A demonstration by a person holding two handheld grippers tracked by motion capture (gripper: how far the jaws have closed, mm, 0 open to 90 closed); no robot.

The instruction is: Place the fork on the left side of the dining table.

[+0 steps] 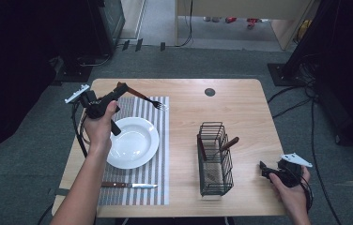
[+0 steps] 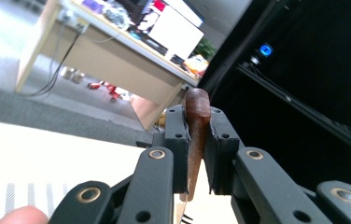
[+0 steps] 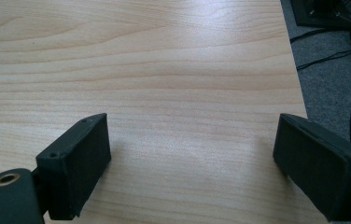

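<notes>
My left gripper [image 1: 121, 88] is shut on the brown wooden handle of a fork [image 1: 145, 98]. It holds the fork above the far edge of the striped placemat [image 1: 160, 140], with the tines pointing right and slightly down. In the left gripper view the handle [image 2: 197, 112] stands clamped between the pads of the left gripper [image 2: 196, 144]. A white plate [image 1: 139, 145] lies on the placemat below the hand. My right gripper [image 1: 264, 169] rests open at the table's near right corner. In the right gripper view the right gripper [image 3: 192, 144] has bare wood between its jaws.
A knife [image 1: 128, 185] with a wooden handle lies on the placemat's near edge. A black wire basket [image 1: 216, 161] right of the placemat holds utensils with brown handles. The wooden table [image 1: 240, 108] has a dark round grommet [image 1: 209, 92] at the back. Cables lie on the floor to the right.
</notes>
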